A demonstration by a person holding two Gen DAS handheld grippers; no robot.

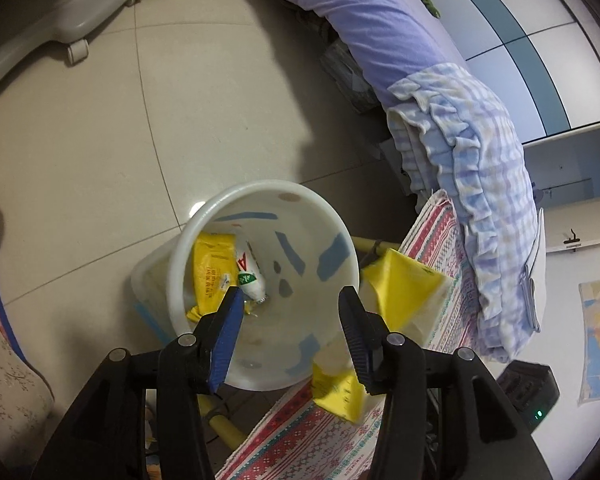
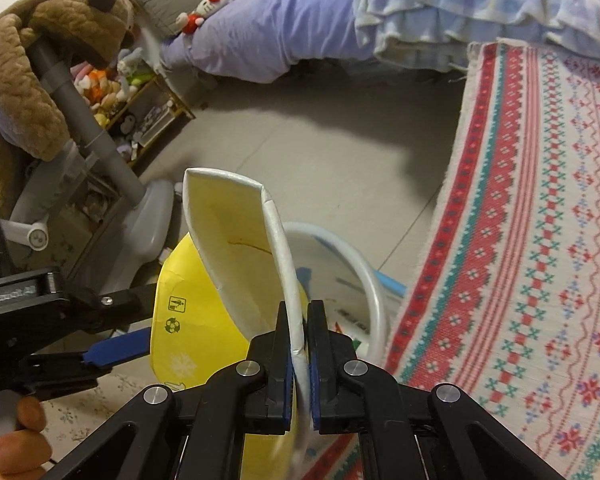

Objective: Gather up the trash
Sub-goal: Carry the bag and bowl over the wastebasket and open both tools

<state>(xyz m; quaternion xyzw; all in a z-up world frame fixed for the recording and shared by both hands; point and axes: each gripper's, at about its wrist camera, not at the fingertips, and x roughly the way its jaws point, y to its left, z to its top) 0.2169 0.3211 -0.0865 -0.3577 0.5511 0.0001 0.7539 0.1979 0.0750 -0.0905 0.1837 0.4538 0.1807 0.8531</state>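
Through my left wrist camera, my left gripper (image 1: 290, 306) hangs over the white bin (image 1: 260, 200) on the floor, its jaws apart with nothing between them; a yellow packet (image 1: 210, 268) and a small white bottle (image 1: 250, 274) already lie at the bottom, toward ten o'clock. At three o'clock of the bin, just outside its rim, I see the yellow paper cup (image 1: 404, 292) over the patterned rug (image 1: 436, 240), and a blurred piece of it near five o'clock. Through my right wrist camera, my right gripper (image 2: 299, 344) is clamped on that cup (image 2: 228, 240) by its white rolled rim, squashing the mouth flat; the bin (image 2: 370, 280) sits behind it at two o'clock. I judge the cup light, thin and easily crushed, not slippery, so the doubled rim is the firmest place to pinch it. The left gripper (image 2: 116, 346) shows at nine o'clock.
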